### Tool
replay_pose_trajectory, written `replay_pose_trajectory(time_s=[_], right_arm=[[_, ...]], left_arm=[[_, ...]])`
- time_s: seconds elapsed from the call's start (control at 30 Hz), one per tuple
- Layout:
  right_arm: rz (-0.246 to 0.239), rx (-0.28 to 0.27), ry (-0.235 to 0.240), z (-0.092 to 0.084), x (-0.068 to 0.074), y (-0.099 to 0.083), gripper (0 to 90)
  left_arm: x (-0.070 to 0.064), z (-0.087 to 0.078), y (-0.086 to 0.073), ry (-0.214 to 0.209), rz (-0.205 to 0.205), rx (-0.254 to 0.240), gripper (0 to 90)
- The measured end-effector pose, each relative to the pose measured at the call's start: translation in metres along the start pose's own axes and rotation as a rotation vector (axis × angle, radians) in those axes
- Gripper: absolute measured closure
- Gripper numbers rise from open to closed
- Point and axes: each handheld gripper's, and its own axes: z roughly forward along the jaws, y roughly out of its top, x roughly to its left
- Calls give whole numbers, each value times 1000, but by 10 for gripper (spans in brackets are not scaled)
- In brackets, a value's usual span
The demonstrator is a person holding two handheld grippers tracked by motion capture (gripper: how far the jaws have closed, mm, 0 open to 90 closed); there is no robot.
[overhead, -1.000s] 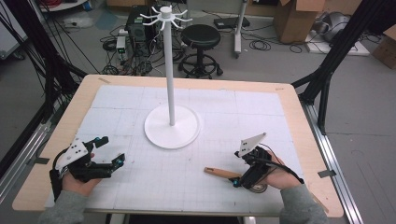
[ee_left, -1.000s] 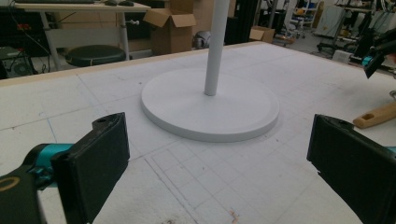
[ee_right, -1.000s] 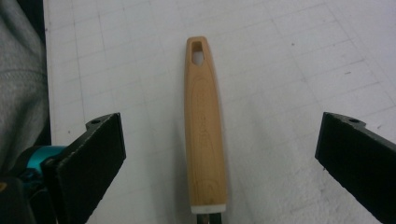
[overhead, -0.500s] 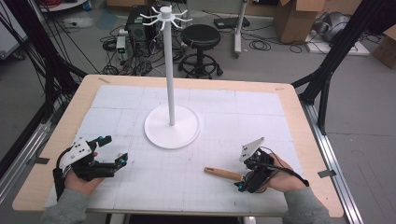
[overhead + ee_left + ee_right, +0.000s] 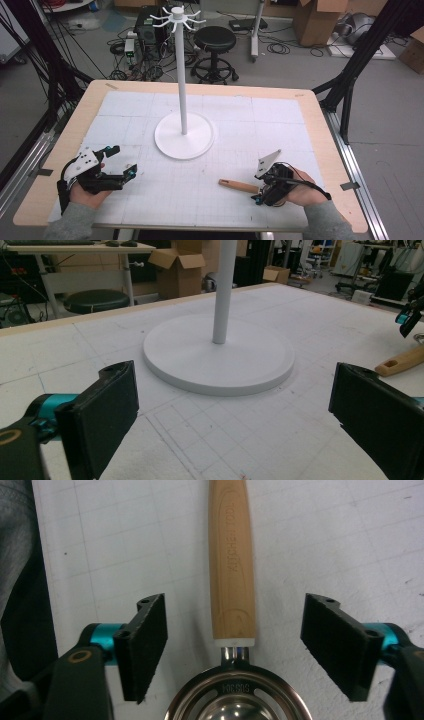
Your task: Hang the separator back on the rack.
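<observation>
On the worktop (image 5: 310, 130), covered by a white gridded mat, a utensil with a wooden handle (image 5: 239, 186) and a round metal head (image 5: 235, 700) lies flat near the person's edge, toward the right. In the high view the handle points left across the mat, while the metal end sits under the right tool (image 5: 265, 192), held in the person's right hand (image 5: 300, 192). The right gripper view looks straight down on it: the handle (image 5: 231, 560) runs away up the middle of the view, its joint with the metal neck lies between the two black jaws, and the rim of the head curves just below. The jaws have just been closing, yet both pads (image 5: 150, 640) stand apart from the utensil with bare mat showing on either side, so nothing is gripped.

The left tool (image 5: 112, 172), in the left hand (image 5: 87, 192), rests low at the left side of the worktop, well apart from the utensil. Its jaws are spread wide with nothing between them; in the left gripper view they frame the white stand (image 5: 220, 352), whose round base sits on the mat with its pole upright. Far to the right of that view the handle's tip (image 5: 402, 361) shows on the mat. In the high view the stand (image 5: 184, 135) sits near the middle of the worktop, hooks fanned out at its top
</observation>
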Motion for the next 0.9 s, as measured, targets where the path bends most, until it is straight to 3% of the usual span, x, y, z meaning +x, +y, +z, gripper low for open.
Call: replay_pose_trajectory(time_s=[0.27,0.47,0.9], right_arm=[[-8,16,0,2,0,-1,407],[-7,57,5,5,1,-1,500],[-18,81,-9,9,1,0,576]], left_arm=[[0,0,0,4,6,1,63],[0,0,0,4,3,2,63],[0,0,0,4,2,2,63]])
